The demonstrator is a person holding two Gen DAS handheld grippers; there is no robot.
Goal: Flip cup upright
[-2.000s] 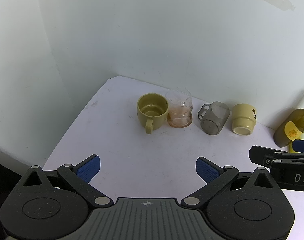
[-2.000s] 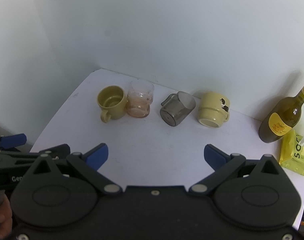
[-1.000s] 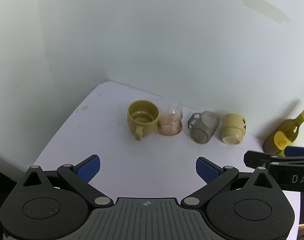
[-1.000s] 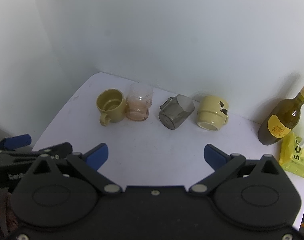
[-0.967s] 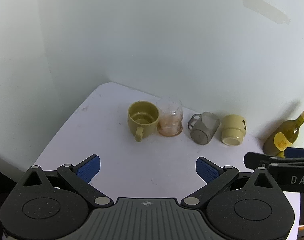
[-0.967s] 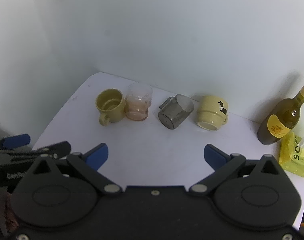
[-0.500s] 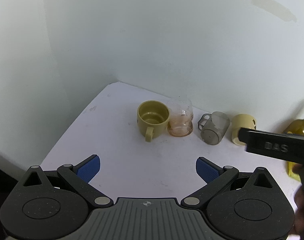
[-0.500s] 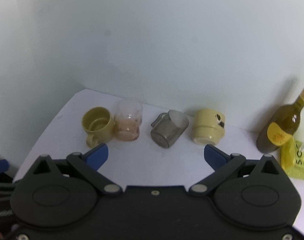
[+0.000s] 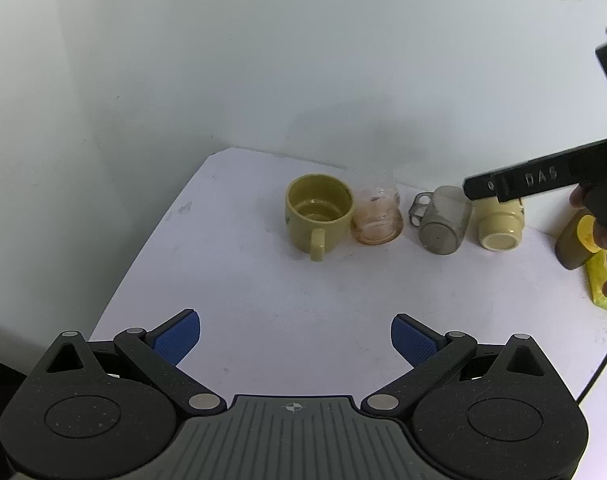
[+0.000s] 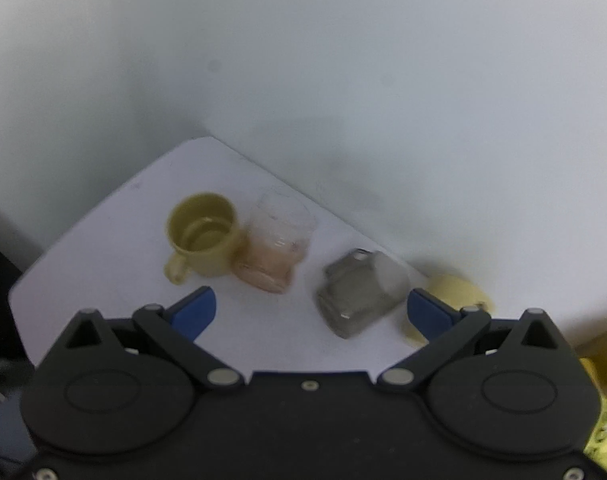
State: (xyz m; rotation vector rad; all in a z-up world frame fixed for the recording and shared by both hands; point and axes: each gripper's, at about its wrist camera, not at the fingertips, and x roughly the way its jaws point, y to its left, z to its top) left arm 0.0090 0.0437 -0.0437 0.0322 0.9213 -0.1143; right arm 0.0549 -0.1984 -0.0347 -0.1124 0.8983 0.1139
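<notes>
Several cups stand in a row near the back wall of a white table (image 9: 263, 304). An olive mug (image 9: 317, 212) stands upright, and a pinkish glass (image 9: 378, 216) stands upright beside it. A grey translucent cup (image 9: 441, 220) lies on its side, base toward me. A cream mug (image 9: 499, 224) lies tipped, base toward me. In the right wrist view the grey cup (image 10: 357, 294) sits just ahead of my open right gripper (image 10: 309, 312), near its right finger. My left gripper (image 9: 295, 338) is open and empty, well back from the cups.
An olive wine bottle (image 9: 571, 246) and a yellow packet (image 9: 601, 280) stand at the right end, partly behind the person's hand. The right gripper's black finger (image 9: 543, 180) reaches over the cream mug in the left wrist view. White walls close the back and left.
My right gripper has moved forward and down toward the grey cup and the cream mug. My left gripper has stayed back and shifted only slightly. No cup has moved.
</notes>
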